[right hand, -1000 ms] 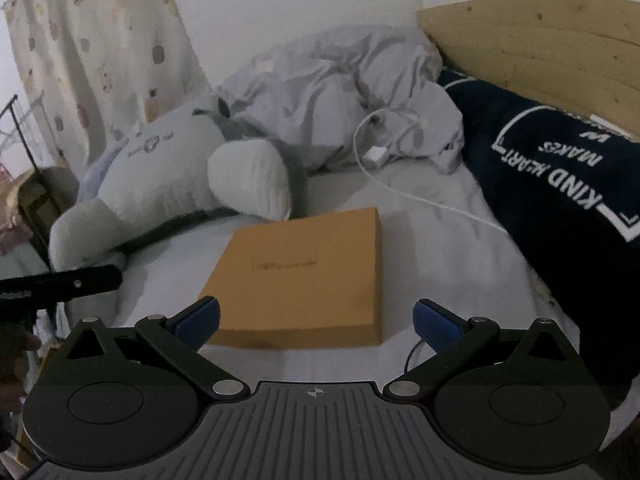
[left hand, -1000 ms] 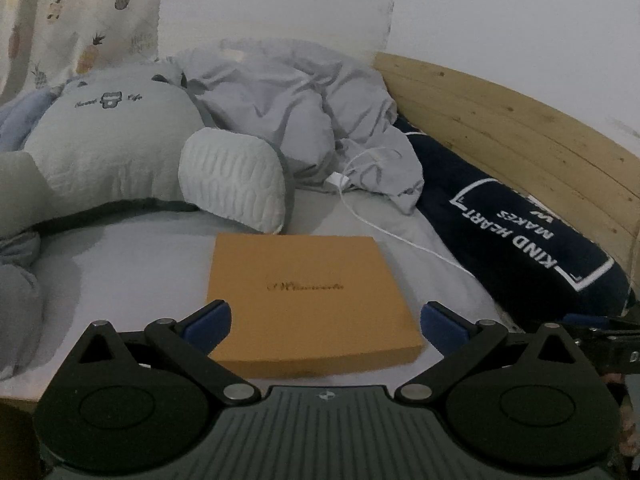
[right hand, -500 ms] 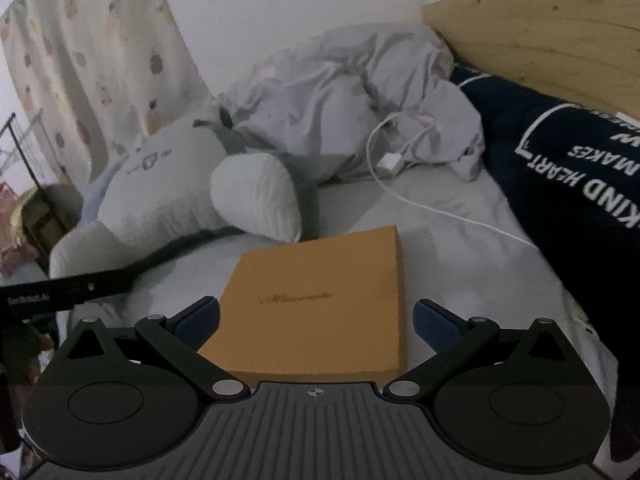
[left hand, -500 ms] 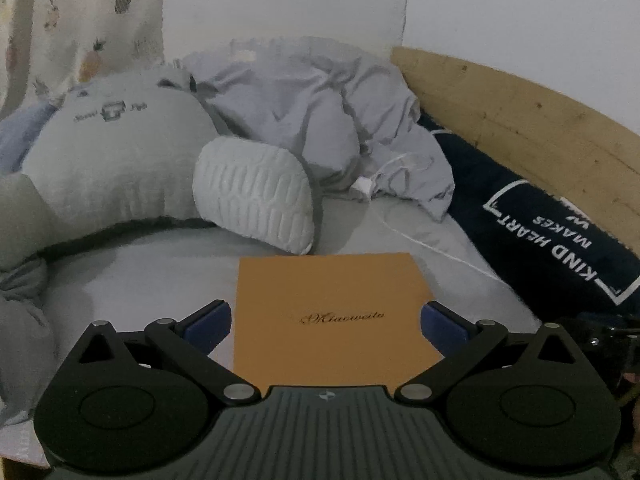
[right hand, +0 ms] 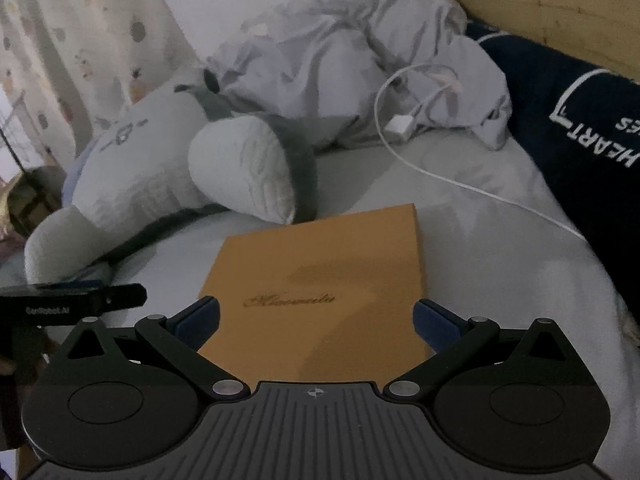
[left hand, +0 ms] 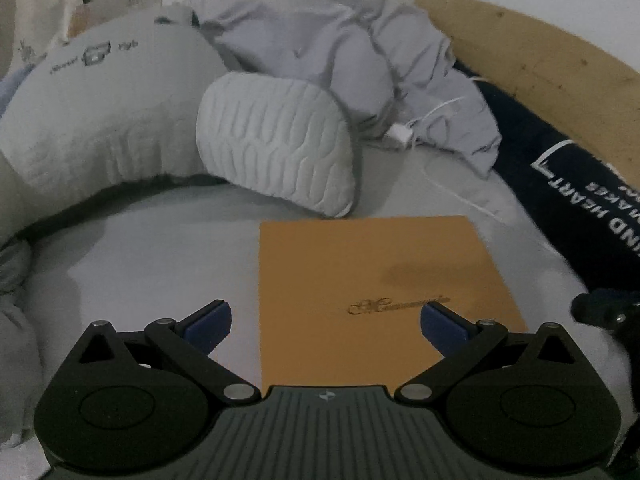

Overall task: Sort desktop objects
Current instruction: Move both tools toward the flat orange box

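A flat orange box [left hand: 372, 280] with gold script lies on the grey bedsheet [left hand: 152, 264]. My left gripper [left hand: 326, 326] hangs open above its near part, the left finger off the box's left edge. In the right wrist view the same orange box [right hand: 328, 280] lies under my right gripper [right hand: 316, 320], which is open with its blue fingertips spanning the box's near end. Nothing is held by either gripper. The left gripper's body [right hand: 72, 300] shows at the right view's left edge.
A grey plush pillow [left hand: 276, 140] sits just behind the box. A crumpled grey blanket [left hand: 340, 48] with a white charger and cable [right hand: 400, 128] lies further back. A navy bolster [right hand: 580, 120] and wooden headboard [left hand: 540, 60] run along the right.
Both grippers have moved forward and lower over the orange box, which now reaches under the fingers in both views. Both stay open.
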`<state>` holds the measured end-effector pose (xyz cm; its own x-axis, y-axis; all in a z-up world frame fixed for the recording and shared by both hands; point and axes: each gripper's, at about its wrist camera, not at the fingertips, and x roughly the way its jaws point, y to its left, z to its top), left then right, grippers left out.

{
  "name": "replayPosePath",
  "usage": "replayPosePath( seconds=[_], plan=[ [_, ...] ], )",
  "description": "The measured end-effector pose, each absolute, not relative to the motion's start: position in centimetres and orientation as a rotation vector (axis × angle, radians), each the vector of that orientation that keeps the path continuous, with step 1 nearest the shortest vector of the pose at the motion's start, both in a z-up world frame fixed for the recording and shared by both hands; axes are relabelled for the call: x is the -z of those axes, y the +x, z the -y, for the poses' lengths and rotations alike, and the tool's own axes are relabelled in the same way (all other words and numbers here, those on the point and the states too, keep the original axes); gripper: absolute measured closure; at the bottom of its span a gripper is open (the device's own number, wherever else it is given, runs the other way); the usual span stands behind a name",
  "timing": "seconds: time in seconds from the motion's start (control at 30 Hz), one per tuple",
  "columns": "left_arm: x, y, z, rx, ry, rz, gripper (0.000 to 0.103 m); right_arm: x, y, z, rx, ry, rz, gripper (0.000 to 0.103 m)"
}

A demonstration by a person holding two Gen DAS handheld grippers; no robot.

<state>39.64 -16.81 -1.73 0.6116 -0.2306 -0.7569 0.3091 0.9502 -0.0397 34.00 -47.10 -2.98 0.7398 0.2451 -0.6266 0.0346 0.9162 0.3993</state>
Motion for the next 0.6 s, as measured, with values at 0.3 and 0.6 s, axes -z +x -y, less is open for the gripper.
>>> replayPosePath(
  seconds=[0.3, 0.6],
  plan=[
    [5.6, 44.6, 15.5, 0.304, 0.077, -0.972, 0.000, 6.9, 38.4, 47.1, -0.073, 0.343, -0.830, 0.000],
    [9.0, 47.8, 15.1, 0.287, 0.074, -1.032, 0.000, 10.7, 41.1, 46.4, -0.050, 0.336, -0.912, 0.000]
  ],
)
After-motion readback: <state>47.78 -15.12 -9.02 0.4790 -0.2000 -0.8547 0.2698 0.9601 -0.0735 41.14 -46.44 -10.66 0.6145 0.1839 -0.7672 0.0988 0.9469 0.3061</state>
